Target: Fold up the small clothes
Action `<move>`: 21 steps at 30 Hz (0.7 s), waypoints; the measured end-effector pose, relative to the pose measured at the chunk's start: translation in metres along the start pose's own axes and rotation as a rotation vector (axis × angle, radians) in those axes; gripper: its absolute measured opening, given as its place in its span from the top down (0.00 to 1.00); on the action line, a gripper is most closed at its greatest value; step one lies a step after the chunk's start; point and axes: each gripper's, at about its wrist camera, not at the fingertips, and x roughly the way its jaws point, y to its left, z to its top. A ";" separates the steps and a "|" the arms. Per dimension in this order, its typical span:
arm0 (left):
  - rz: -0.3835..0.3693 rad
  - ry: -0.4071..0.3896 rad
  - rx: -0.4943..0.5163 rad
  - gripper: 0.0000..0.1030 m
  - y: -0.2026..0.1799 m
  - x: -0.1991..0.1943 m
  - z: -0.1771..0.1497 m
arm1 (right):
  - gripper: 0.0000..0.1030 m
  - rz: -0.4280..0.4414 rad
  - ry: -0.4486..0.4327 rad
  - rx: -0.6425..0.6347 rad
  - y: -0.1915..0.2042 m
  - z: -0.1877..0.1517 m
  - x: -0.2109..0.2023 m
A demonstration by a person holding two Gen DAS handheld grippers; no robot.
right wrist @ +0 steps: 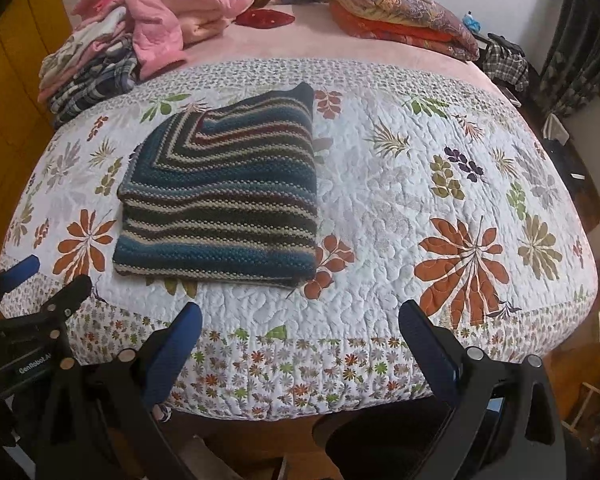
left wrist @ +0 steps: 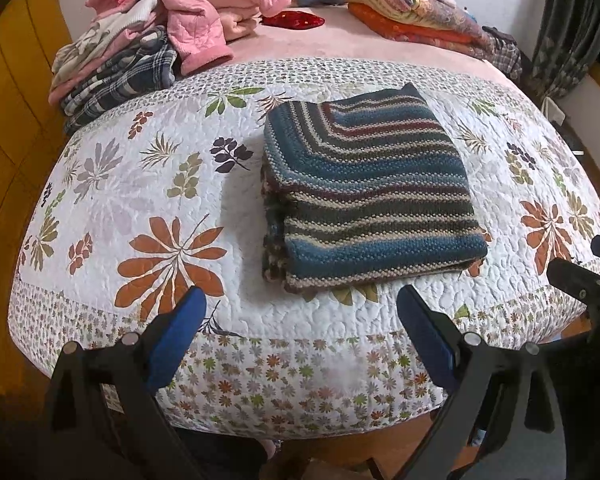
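Note:
A striped knit garment in blue, dark green, cream and maroon (left wrist: 370, 192) (right wrist: 224, 200) lies folded into a thick square on the floral quilt (left wrist: 148, 184) (right wrist: 400, 200). My left gripper (left wrist: 302, 304) hovers open over the quilt's near border, just short of the garment's front edge, with nothing between its blue pads. My right gripper (right wrist: 300, 320) is open too, over the near border and to the right of the garment. In the left wrist view the right gripper's black frame shows at the right edge; in the right wrist view the left gripper's frame shows at the left edge.
At the back left sits a heap of clothes (left wrist: 140, 40) (right wrist: 112, 40), pink quilted pieces over plaid ones. Folded patterned quilts (left wrist: 412, 12) (right wrist: 396, 12) are stacked at the back right on the pink sheet (left wrist: 320, 44). Wooden floor shows below the bed's near edge.

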 end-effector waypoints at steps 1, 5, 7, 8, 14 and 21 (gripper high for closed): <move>0.001 0.001 0.002 0.07 0.000 0.000 0.000 | 0.04 -0.001 0.001 0.001 -0.001 0.000 0.000; 0.003 0.003 0.002 0.07 -0.001 0.001 -0.001 | 0.04 0.002 0.005 0.007 -0.002 0.000 0.001; 0.004 0.001 0.000 0.07 -0.002 0.001 -0.001 | 0.04 0.005 0.007 0.012 -0.003 0.000 0.001; 0.005 -0.001 -0.002 0.07 -0.001 0.000 -0.002 | 0.04 0.000 0.006 0.012 -0.003 0.000 0.001; 0.007 -0.006 -0.003 0.07 -0.001 -0.001 -0.002 | 0.04 -0.011 0.002 0.010 -0.003 0.001 0.001; 0.004 -0.004 -0.006 0.07 -0.001 -0.001 -0.002 | 0.04 -0.019 0.007 0.012 -0.003 0.001 0.003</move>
